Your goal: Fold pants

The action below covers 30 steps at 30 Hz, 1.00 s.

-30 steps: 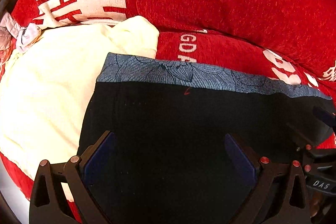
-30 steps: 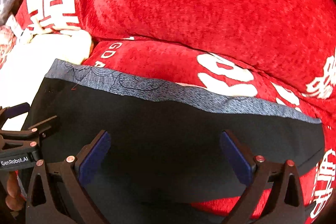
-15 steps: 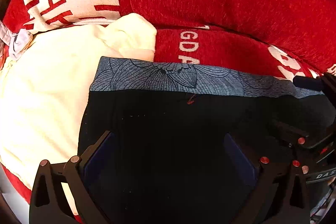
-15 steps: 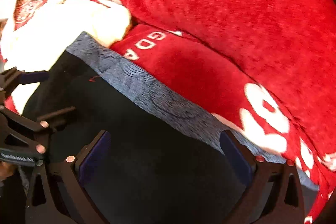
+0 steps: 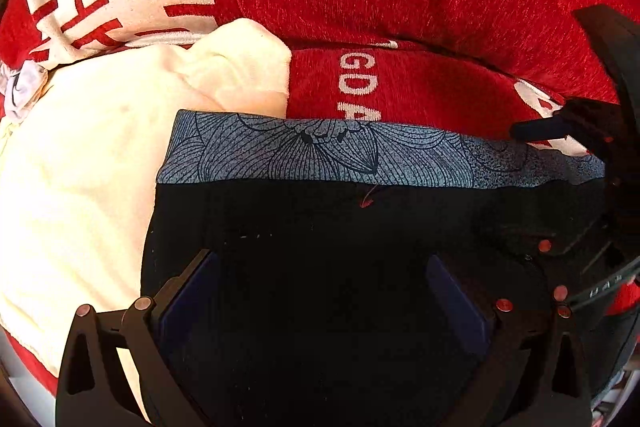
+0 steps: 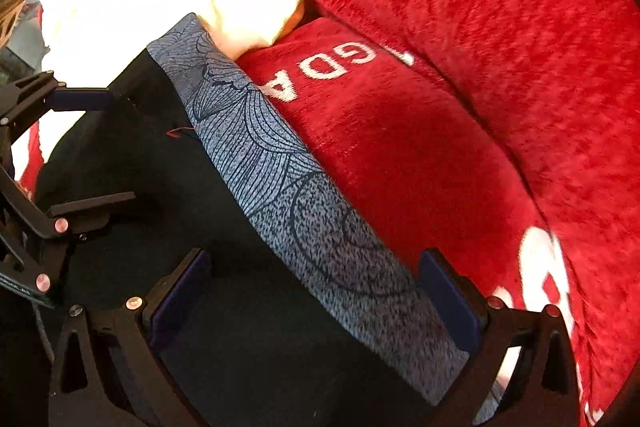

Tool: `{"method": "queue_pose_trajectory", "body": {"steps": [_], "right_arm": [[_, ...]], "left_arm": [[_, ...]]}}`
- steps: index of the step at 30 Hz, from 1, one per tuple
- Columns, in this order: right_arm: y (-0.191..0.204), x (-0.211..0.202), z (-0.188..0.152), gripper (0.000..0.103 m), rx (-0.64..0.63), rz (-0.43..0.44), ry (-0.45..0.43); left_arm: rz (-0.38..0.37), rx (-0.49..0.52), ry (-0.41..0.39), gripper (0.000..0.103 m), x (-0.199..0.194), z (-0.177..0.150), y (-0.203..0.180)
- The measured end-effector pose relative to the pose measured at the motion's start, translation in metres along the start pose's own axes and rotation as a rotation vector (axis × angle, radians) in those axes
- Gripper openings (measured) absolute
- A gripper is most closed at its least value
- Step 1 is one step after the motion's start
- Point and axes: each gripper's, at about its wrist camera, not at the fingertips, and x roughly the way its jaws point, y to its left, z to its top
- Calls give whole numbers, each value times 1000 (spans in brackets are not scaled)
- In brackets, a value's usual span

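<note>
Black pants point(image 5: 320, 247) with a blue-grey flower-print waistband point(image 5: 320, 155) lie flat on a red cushion. My left gripper point(image 5: 320, 291) hovers open over the black cloth, nothing between its fingers. In the right wrist view the waistband point(image 6: 288, 195) runs diagonally, and my right gripper point(image 6: 316, 295) is open, straddling the band with empty jaws. The right gripper point(image 5: 588, 187) also shows at the right edge of the left wrist view, and the left gripper point(image 6: 76, 147) at the left edge of the right wrist view.
A red seat cushion point(image 5: 420, 91) with white letters lies under the pants, and a red back cushion point(image 6: 500, 27) rises behind it. A cream cloth point(image 5: 100, 155) is bunched to the left of the pants, touching the waistband corner.
My right gripper has swung left and turned, so the waistband now crosses its view diagonally. The left gripper has edged slightly closer to the waistband. Both stay open.
</note>
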Motion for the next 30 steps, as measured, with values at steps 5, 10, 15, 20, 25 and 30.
{"method": "queue_pose_trajectory", "body": {"steps": [5, 10, 15, 20, 25, 30], "right_arm": [[-6, 8, 1, 103, 2, 59, -17], [11, -4, -3, 47, -50, 127, -33], [28, -17, -6, 22, -88, 25, -51], [56, -38, -18, 14, -127, -74, -115], [79, -55, -35, 13, -165, -145, -177], [99, -65, -52, 13, -201, -217, -213]], "left_arm": [[6, 5, 1, 103, 3, 0, 0], [2, 4, -1, 103, 1, -2, 0], [-42, -24, -3, 103, -7, -2, 7], [-172, -134, 7, 103, -18, 5, 26], [-272, -245, 43, 103, -20, 23, 37], [-281, -305, 78, 103, -9, 43, 24]]}}
